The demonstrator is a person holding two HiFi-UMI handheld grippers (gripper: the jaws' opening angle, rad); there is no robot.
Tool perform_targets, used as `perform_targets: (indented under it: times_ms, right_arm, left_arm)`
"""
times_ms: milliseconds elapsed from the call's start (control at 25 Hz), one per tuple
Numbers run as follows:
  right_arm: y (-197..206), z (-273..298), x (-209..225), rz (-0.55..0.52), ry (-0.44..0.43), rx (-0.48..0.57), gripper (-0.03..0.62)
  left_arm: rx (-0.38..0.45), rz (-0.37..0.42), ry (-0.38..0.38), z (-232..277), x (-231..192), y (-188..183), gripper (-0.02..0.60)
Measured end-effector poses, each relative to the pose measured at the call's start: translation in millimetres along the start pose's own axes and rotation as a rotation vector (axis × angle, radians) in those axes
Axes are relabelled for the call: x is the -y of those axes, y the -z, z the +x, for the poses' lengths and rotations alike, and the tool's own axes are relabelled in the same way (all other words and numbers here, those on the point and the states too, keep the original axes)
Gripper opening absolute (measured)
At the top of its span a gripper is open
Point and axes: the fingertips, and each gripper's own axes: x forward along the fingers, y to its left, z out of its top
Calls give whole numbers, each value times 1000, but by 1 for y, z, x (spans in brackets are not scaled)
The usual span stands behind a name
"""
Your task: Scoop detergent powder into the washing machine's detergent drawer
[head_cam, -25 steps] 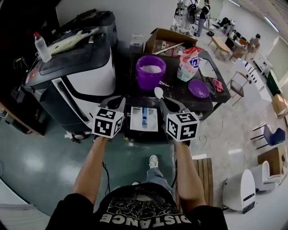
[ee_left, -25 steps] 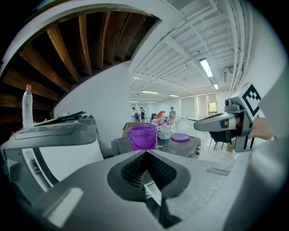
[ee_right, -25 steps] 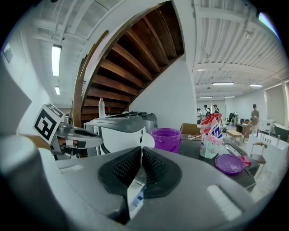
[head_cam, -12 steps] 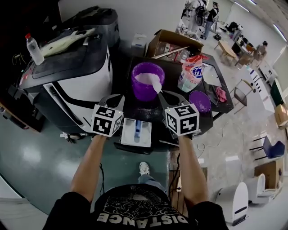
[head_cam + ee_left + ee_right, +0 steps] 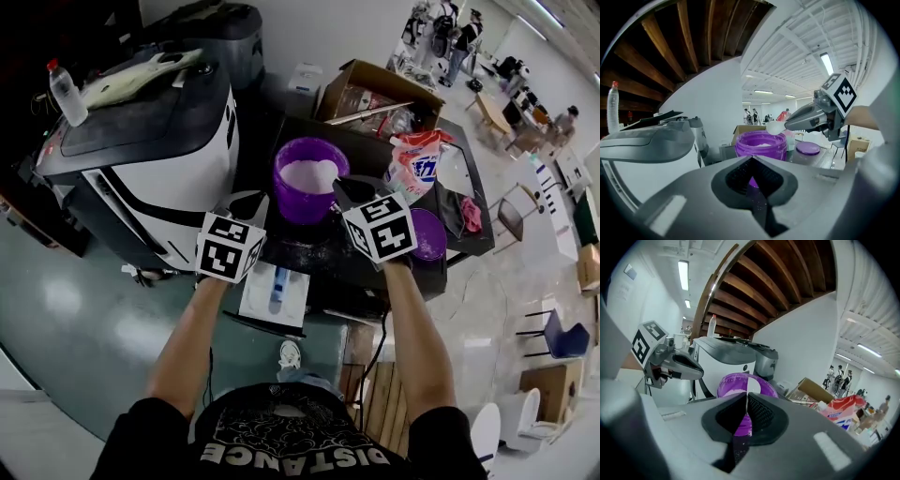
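Washing machine [image 5: 141, 159]: white and black, off the desk's left edge.
Desk [image 5: 305, 248]: dark top.
Purple tub [image 5: 309, 178]: open, white powder inside, mid-desk toward the left edge.
Detergent drawer [image 5: 277, 292]: white, drawn out below the desk's near edge.
Right tongs [image 5: 345, 187]: clenched on the white spoon [image 5: 775, 127], whose bowl sits just above the tub's rim.
Left tongs [image 5: 246, 201]: clenched, empty, beside the tub.

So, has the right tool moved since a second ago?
Yes. The right tool has carried the spoon forward, from short of the purple tub to over its rim.
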Motion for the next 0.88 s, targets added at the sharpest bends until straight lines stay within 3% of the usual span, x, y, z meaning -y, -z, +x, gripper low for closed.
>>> perform_targets:
  times_ms: [880]
  right_arm:
    - [6, 85, 27, -631, -196, -436, 35]
  left_arm:
    - [53, -99, -57, 29, -20, -24, 6]
